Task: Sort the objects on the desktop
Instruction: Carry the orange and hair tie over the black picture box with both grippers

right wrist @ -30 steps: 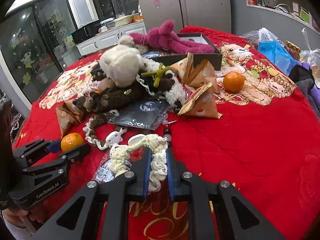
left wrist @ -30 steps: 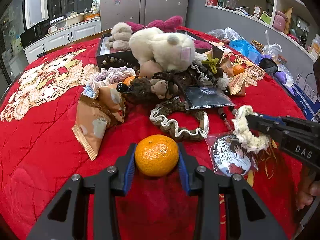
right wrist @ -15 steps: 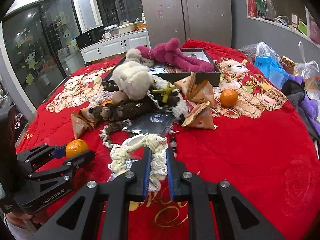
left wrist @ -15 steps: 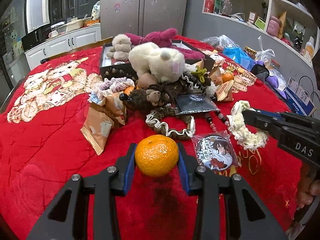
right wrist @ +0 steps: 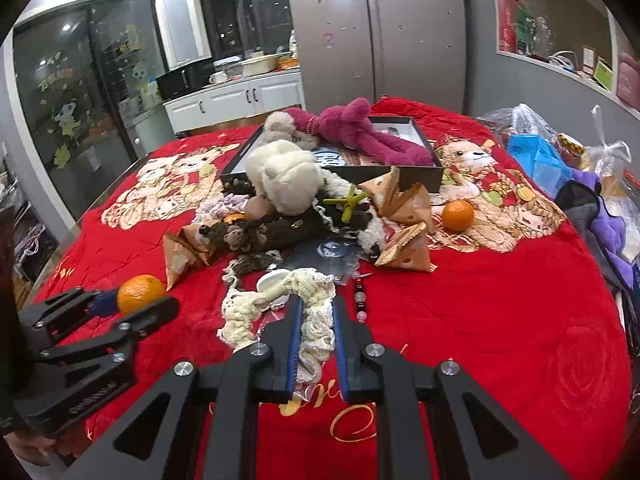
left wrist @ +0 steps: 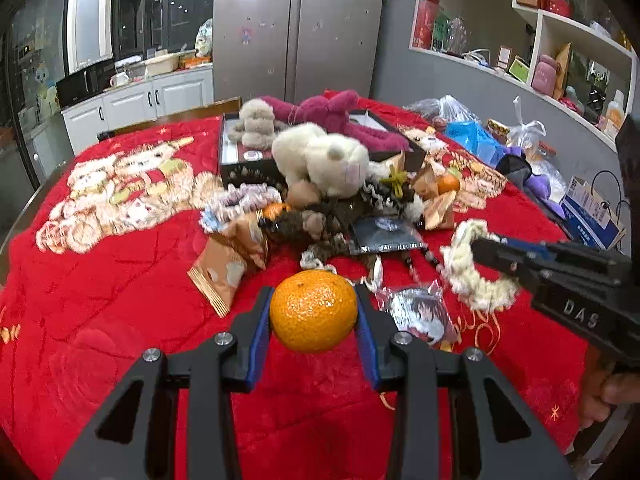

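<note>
left wrist view: orange [left wrist: 313,311] and cream scrunchie [left wrist: 476,276] now higher off blanket [left wrist: 100,320]

From my remote seat, a tall steel double-door refrigerator [left wrist: 298,28], dotted with small magnets, filled the top centre of both views. To its left ran white base cabinets [right wrist: 236,98] under a cluttered counter carrying a black microwave [left wrist: 86,82]. Dark glass doors [right wrist: 76,92] with cartoon stickers occupied the upper left, reflecting ceiling lights. A grey wall [left wrist: 452,80] curved along the right, with white open shelves [left wrist: 532,20] above it, packed with boxes and bottles.
</note>
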The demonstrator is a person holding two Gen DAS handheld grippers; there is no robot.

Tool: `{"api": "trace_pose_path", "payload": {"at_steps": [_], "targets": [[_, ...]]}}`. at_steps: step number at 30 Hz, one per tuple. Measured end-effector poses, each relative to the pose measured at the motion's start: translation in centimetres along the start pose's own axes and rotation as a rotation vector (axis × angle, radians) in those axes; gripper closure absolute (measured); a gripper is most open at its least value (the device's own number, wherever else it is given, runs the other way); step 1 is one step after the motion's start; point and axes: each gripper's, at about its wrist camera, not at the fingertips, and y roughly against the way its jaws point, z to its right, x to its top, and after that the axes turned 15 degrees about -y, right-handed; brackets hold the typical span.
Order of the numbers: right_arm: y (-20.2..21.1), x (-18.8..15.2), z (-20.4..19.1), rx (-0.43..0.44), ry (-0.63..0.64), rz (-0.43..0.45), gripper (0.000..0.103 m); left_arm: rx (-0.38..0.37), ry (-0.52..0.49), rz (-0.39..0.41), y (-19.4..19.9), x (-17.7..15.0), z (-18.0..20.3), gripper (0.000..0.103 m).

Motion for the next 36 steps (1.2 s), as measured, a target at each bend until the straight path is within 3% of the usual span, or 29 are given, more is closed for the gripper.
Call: {"api": "trace_pose_path", "payload": {"at_steps": [7, 18, 26, 31, 36], "targets": [[0.0, 1.7, -0.1, -0.016, 0.005, 0.017, 0.088, 0.014, -0.023, 0.039, 0.3, 3.3, -0.6, 0.064], [-0.9, 7.1, -1.3, 0.029, -0.001, 0.059, 0.088, -0.011, 0.006, 0.057, -1.5, 8.1, -2.4, 0.064], [-2.0, 11.3, -1.7, 0.091, -0.001, 0.049, 0.088, 0.049, -0.024, 0.094, -2.2, 12.0, -4.1, 0.064], [-3.4, 13.5, -2.0, 0.098, 0.003, 0.037, 0.088, 0.068, -0.057, 0.081, -4.2, 14.4, -5.0, 0.064], [-5.7, 15.6, -2.1, 0.096, 0.010, 0.004, 0.088, 0.037, -0.056, 0.050, -7.5, 16.5, -6.6, 0.064]]}}
